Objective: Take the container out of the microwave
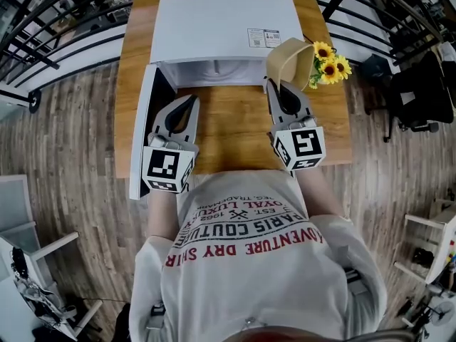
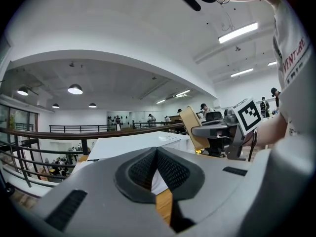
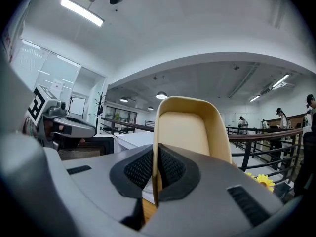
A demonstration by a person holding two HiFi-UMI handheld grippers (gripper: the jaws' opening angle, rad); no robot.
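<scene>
The left gripper, fingers together and empty, hovers over the bench before the open white microwave. The right gripper has its fingers clamped on the rim of the beige, round-cornered container. The container is tipped on edge outside the microwave, beside the sunflowers.

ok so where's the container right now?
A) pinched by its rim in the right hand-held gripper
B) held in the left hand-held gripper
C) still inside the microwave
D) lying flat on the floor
A: the right hand-held gripper is shut on the rim of the tan container, which is tilted up outside the open microwave.
</scene>
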